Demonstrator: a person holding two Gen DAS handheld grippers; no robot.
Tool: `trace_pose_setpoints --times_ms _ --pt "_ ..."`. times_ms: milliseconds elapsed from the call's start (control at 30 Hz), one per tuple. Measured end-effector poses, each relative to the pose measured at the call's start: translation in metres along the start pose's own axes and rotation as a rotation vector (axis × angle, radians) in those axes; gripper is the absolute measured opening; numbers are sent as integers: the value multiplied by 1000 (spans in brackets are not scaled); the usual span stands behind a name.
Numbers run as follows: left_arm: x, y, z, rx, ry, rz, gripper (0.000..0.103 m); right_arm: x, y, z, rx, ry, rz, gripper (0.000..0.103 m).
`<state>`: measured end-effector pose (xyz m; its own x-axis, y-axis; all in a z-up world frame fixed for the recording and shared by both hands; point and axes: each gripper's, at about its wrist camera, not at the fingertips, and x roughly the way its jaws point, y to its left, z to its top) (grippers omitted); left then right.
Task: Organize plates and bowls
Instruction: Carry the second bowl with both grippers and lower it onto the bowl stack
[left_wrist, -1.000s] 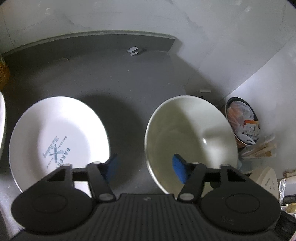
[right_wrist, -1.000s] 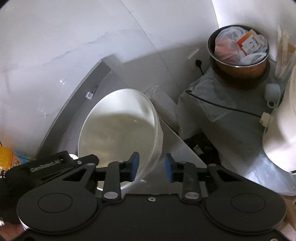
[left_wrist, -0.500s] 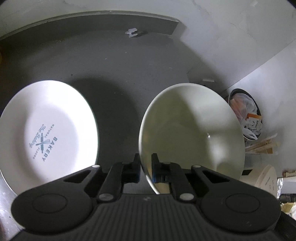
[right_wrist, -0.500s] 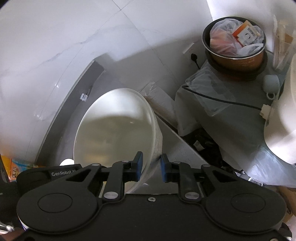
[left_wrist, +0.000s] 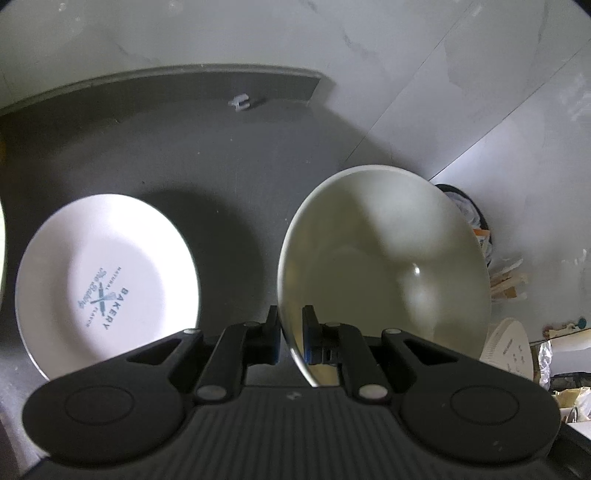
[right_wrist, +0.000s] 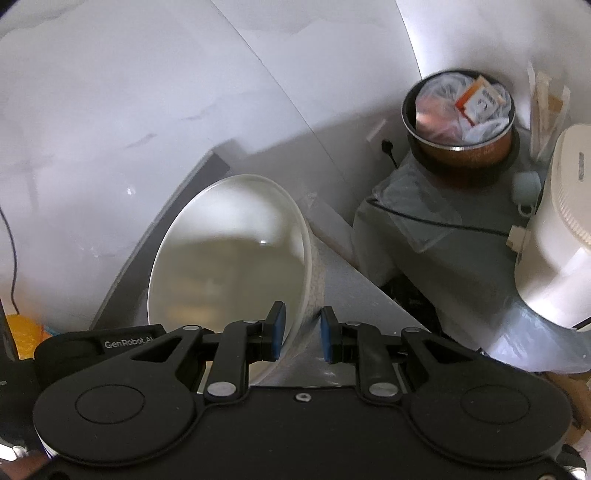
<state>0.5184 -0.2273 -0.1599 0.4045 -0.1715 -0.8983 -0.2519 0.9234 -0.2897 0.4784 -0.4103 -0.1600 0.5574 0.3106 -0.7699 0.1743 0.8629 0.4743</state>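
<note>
1. Setting: you are working in a home kitchen corner.
2. Walls: pale marble-look tile wall (right_wrist: 110, 110) behind a dark grey counter (left_wrist: 166, 155).
3. Crockery: white plate (left_wrist: 107, 284) printed "BAKERY"; cream bowl (left_wrist: 384, 266).
4. Appliances: white rice cooker (right_wrist: 554, 229); its corded metal inner pot (right_wrist: 461, 129) stuffed with packets.
</note>
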Motion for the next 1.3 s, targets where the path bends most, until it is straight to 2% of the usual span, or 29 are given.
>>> trace_pose_setpoints --times_ms 267,700,1300 --pt "-30 12 -9 21 -31 -21 10 -27 16 -16 -4 -39 12 20" --pt "-75 52 -36 23 -48 -52 10 -63 47 -64 -14 -87 16 21" --pt "-107 105 -84 31 -1 -78 10 -85 69 -140 -6 -90 -8 21"
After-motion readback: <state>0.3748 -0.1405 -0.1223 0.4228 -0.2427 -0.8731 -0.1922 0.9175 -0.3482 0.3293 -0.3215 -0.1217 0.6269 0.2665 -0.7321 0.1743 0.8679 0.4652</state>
